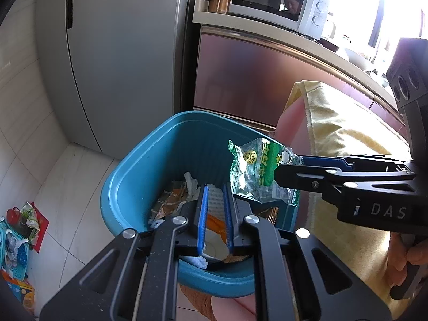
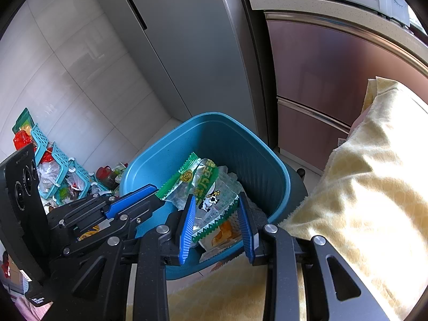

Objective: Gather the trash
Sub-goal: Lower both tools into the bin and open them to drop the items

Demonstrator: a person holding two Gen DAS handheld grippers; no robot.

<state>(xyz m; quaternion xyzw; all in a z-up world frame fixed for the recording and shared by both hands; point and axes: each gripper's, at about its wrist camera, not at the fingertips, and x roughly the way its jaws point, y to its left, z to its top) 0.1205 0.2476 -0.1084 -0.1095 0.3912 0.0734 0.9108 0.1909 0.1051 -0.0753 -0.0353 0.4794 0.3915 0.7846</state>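
By the fridge (image 1: 120, 53) on the kitchen floor (image 1: 67, 174), the blue bin (image 1: 112, 187) sits directly beneath the green wrapper (image 1: 254, 171) pinched in the right gripper (image 1: 285, 164), while the left gripper (image 1: 215, 187) hovers alongside, narrowly parted and empty.

Clear bin (image 2: 149, 160) mouth, yellow cloth (image 2: 361, 187) alongside
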